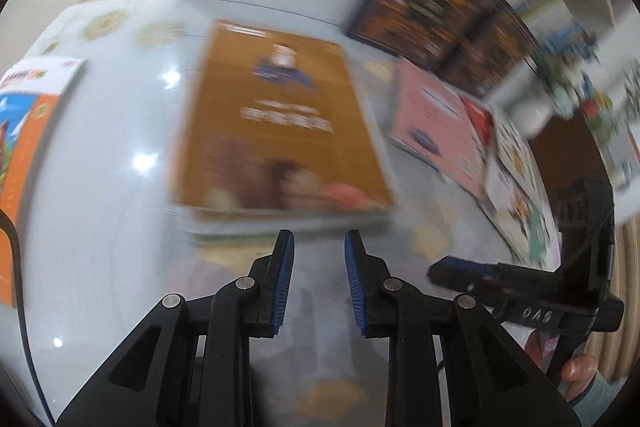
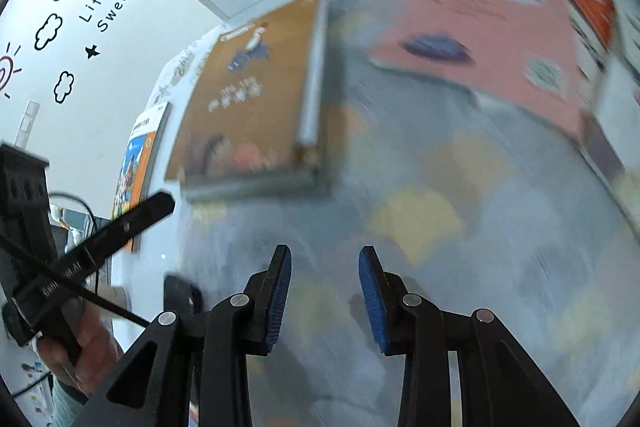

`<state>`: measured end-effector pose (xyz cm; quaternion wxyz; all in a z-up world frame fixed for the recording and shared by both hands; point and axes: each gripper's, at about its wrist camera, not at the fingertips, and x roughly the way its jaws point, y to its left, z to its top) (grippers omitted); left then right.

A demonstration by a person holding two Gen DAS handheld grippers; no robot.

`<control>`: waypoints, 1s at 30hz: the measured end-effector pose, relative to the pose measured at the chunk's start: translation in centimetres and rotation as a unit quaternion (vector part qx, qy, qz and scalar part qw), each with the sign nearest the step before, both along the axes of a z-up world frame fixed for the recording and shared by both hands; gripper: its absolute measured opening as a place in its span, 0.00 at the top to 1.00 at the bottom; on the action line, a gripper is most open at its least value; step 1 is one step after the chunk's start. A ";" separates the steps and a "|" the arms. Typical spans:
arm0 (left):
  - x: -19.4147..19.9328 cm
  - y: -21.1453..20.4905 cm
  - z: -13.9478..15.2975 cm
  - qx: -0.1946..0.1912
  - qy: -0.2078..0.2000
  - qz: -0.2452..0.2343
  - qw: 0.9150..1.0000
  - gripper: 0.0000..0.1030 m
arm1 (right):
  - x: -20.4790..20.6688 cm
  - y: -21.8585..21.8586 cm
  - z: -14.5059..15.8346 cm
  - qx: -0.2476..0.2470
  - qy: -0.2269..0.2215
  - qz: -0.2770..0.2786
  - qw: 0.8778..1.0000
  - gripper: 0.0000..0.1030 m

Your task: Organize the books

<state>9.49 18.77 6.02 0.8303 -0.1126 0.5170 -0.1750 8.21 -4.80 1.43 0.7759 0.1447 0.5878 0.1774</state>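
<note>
I see bare counter (image 1: pixel 120 187) between the brown book's (image 1: pixel 280 115) near edge and both hand-held grippers, left (image 1: pixel 320 247) and right (image 2: pixel 325 263), angled down, jaws parted, empty.

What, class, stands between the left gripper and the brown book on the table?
Nothing visible. The left gripper is over bare table, jaws apart and empty, with the brown book just beyond them.
</note>
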 end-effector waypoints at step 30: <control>7.8 -35.0 -0.6 -0.041 0.064 -0.081 0.994 0.71 | 1.3 -36.3 5.1 0.003 -0.050 -0.213 0.976 0.46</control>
